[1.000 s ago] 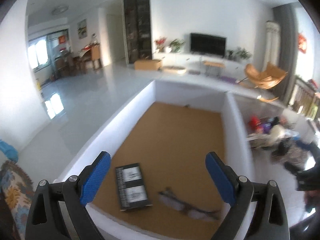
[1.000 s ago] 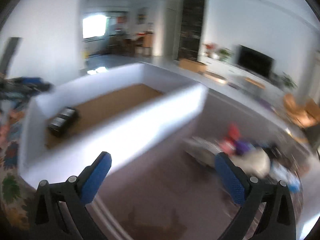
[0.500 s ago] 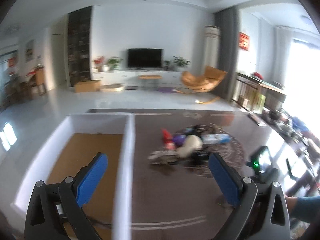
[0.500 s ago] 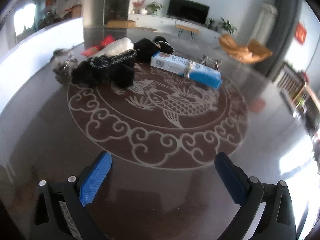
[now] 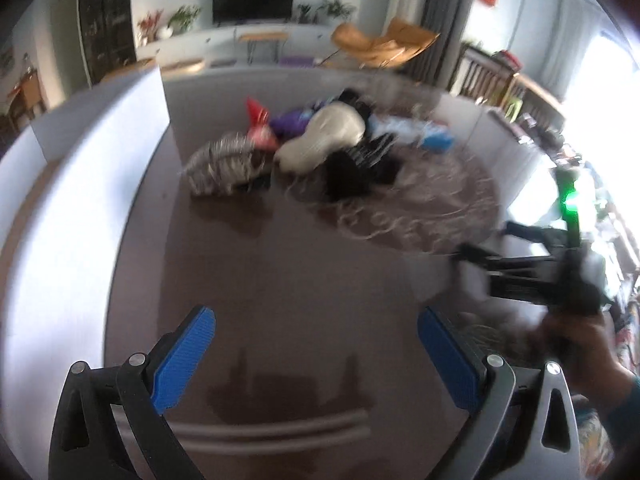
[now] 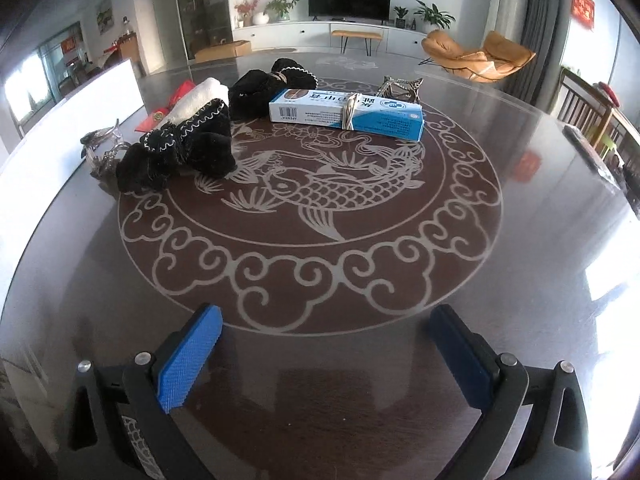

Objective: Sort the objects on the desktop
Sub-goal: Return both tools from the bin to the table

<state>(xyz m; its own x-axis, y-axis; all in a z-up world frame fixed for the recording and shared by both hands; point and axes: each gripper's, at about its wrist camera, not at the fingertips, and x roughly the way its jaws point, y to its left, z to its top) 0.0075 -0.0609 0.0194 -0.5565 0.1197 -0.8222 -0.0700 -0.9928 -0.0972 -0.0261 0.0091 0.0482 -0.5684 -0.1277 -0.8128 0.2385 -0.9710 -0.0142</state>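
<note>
Our left gripper [image 5: 316, 354] and right gripper [image 6: 322, 354] hang wide apart, empty, over bare table [image 6: 320, 420] — blue-white box [image 6: 346, 114] lettering unreadable, well ahead

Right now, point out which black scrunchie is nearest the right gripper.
The black scrunchie with white zigzag stitching, left of the fish design; the other scrunchie lies farther back behind the blue-white box.

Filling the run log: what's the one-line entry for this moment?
left gripper: open, empty | right gripper: open, empty | blue-and-white box, black scrunchies: on table, untouched
</note>
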